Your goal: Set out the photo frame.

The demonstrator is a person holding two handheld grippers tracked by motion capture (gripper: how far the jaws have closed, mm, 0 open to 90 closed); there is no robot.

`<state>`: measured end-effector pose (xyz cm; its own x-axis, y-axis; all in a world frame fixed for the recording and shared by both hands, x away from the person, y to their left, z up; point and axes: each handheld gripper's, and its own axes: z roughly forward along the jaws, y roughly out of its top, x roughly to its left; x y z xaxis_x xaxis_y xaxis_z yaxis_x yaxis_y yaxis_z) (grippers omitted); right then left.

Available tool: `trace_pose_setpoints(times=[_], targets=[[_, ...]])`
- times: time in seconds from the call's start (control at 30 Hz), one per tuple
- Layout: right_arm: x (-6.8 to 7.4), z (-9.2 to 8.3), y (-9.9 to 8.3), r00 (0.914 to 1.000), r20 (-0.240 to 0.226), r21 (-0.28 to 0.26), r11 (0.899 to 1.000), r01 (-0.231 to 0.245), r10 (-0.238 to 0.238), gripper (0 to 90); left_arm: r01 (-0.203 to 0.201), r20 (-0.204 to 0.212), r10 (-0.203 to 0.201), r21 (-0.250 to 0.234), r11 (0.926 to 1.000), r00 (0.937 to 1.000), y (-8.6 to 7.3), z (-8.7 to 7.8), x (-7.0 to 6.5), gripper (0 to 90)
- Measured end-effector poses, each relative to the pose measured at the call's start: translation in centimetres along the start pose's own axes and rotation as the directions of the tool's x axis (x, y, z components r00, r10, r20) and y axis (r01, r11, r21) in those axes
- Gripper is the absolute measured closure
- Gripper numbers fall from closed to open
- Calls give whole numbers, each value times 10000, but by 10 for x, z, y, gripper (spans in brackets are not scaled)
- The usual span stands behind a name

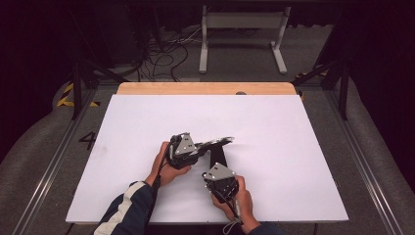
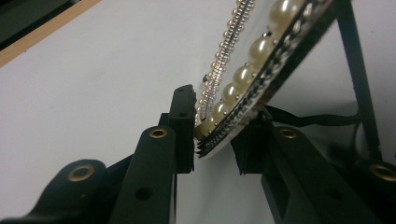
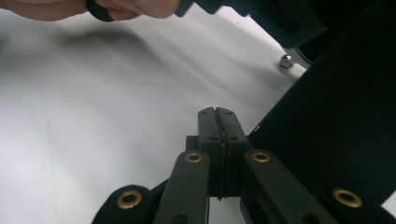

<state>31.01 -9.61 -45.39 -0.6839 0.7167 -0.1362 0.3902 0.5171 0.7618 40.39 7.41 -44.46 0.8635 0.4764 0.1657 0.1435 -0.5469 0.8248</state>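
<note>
Pearl-and-bead hair comb: raised off the white table, tilted, its near end between your left gripper's jaws. The left pad meets the pearl face; the right pad sits at the toothed back, contact hard to confirm, probably gripping. Right gripper: jaws clenched together, holding nothing, beside a black flat piece. Your left hand is near.
</note>
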Motion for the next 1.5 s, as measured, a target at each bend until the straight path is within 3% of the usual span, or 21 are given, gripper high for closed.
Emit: trace_pose_setpoints(times=[0.1,0.17,0.23,0.3,0.7,0.87,0.9,1.13,1.3,1.33,1.5], targets=[[-2,-1,-1,10000,43,38,10000,-63,63,900,-208,-191,210,122,9997,9996,1,-3,-3,753],[-4,-1,-2,9998,118,82,9998,-162,161,900,-485,-559,496,204,9986,9972,0,-4,-7,772],[-8,-2,-3,9995,123,117,9995,-279,278,900,-505,-739,522,249,9984,9959,0,-6,-8,780],[-10,-2,-5,9991,108,137,9991,-402,400,900,-368,-701,382,210,9991,9968,-1,-7,-7,780],[-18,-5,-7,9984,55,159,9983,-560,559,900,-531,-769,555,331,9980,9955,-3,-13,-7,784],[-23,-6,-8,9976,195,125,9977,-671,669,900,-406,-762,429,315,9987,9962,-4,-16,-7,782],[-28,-7,-9,9957,-14,52,9956,-931,931,900,-345,-750,365,269,9990,9965,-5,-16,-6,782],[-27,-10,-7,9957,-319,-232,9958,-881,873,900,-358,-790,375,219,9991,9962,-5,-15,-7,785],[-21,-8,-1,9922,-959,-636,9942,-862,799,900,-254,-799,264,131,9996,9965,-5,-15,-6,785],[-18,-5,1,9875,-1300,-729,9924,-993,893,900,-231,-800,240,115,9997,9965,-5,-14,-6,784],[-9,5,5,9917,-1090,-588,9955,-744,677,900,-92,-774,95,33,10000,9970,-7,-14,-6,782]])
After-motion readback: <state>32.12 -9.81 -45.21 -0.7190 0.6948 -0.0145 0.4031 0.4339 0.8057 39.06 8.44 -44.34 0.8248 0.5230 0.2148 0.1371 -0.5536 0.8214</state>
